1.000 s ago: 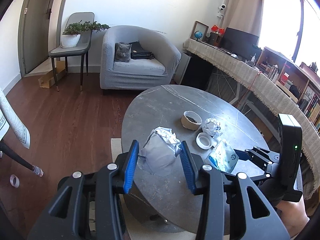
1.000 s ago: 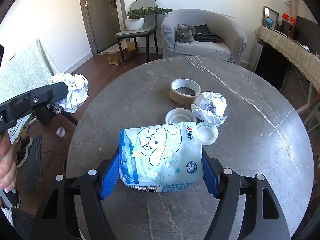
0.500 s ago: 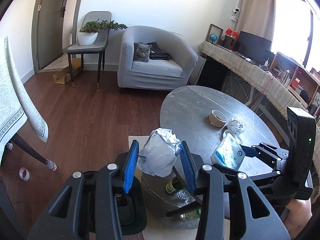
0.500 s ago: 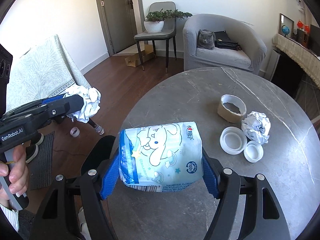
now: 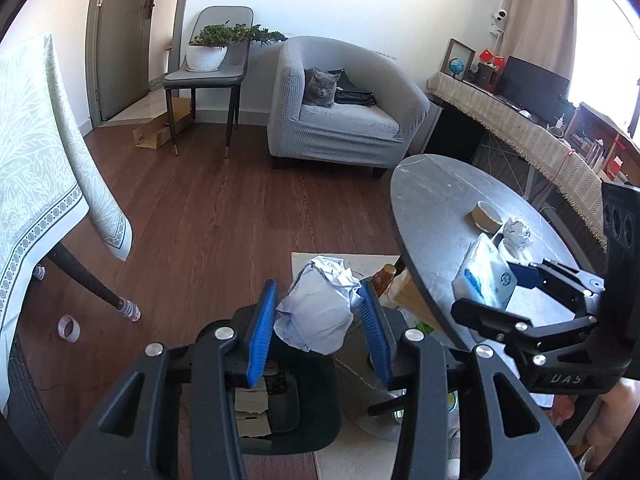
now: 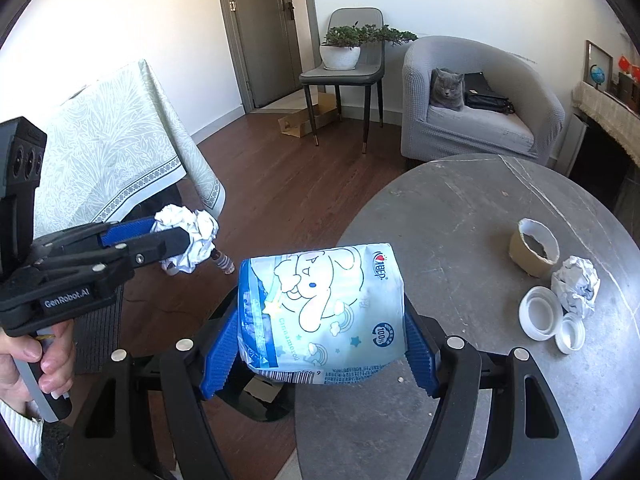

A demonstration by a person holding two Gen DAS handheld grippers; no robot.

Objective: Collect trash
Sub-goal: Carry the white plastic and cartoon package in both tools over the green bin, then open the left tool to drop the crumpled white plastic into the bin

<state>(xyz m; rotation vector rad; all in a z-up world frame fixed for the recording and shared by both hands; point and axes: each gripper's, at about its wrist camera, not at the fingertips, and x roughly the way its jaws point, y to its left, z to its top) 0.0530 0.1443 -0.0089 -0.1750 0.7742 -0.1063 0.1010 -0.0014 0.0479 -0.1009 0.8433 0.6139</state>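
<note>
Inside black bin, cardboard scraps

My left gripper carries the white lettering "GenRobot.AI" on its black body. The pale blue tissue pack between my right gripper's pads reads "Cinnamoroll" along its cartoon dog and "100" in a dark round badge; its red logo and small print are too small to read.

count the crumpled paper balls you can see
2. One crumpled paper ball is clamped in the left gripper above the dark bin; the other lies on the round table beside the white lids. More may be hidden.
</note>
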